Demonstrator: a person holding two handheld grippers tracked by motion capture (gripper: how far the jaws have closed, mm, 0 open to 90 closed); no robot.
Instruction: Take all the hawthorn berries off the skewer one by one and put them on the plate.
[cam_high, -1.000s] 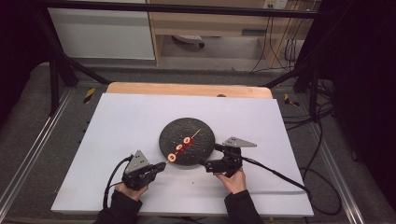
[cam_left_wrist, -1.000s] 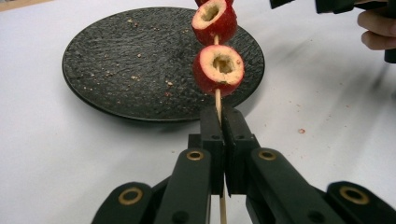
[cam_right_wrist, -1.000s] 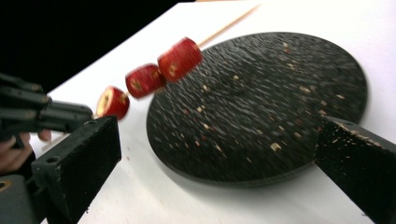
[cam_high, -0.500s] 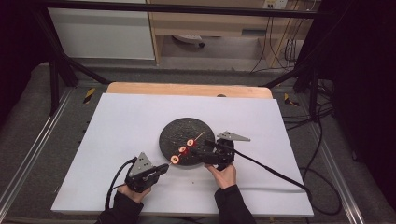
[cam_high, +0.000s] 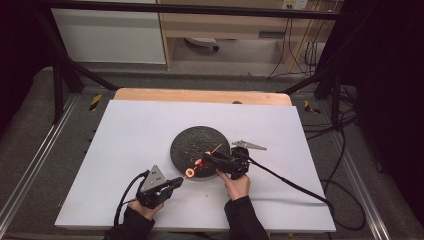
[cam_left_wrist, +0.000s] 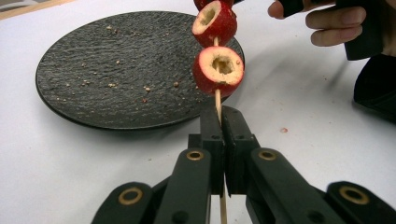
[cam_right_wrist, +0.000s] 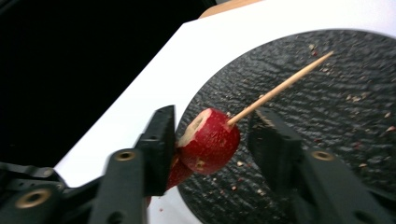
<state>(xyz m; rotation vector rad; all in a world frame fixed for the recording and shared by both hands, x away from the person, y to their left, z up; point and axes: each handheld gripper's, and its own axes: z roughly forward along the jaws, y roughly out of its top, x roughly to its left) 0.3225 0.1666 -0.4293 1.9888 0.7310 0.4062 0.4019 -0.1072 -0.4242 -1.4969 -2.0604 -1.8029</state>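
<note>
A white counter (cam_high: 125, 130) is seen from above, with a round black plate (cam_high: 192, 141) near the middle of the frame. A thin wooden skewer (cam_high: 216, 148) is held over the plate's lower right edge, slanting from lower left to upper right, with red hollowed fruit pieces (cam_high: 190, 172) threaded on it.

In the left gripper view, the left tool (cam_left_wrist: 221, 122) is closed tight on the lower end of the skewer (cam_left_wrist: 217, 100), the stick passing between the two pressed jaws at the centre of the frame. Just above the jaws sit two cored red pieces (cam_left_wrist: 218, 70) (a third is cut off at the top edge), and crumbs are scattered on the plate (cam_left_wrist: 93, 70) at the upper left. A hand (cam_left_wrist: 327, 21) is seen at the upper right.

In the right gripper view, the right tool (cam_right_wrist: 212, 130) stands spread around a red piece (cam_right_wrist: 208, 140): the left jaw is touching or nearly touching the fruit, and a clear gap is left at the right jaw. The bare skewer tip (cam_right_wrist: 285, 84) points to the upper right over the plate (cam_right_wrist: 336, 140).
</note>
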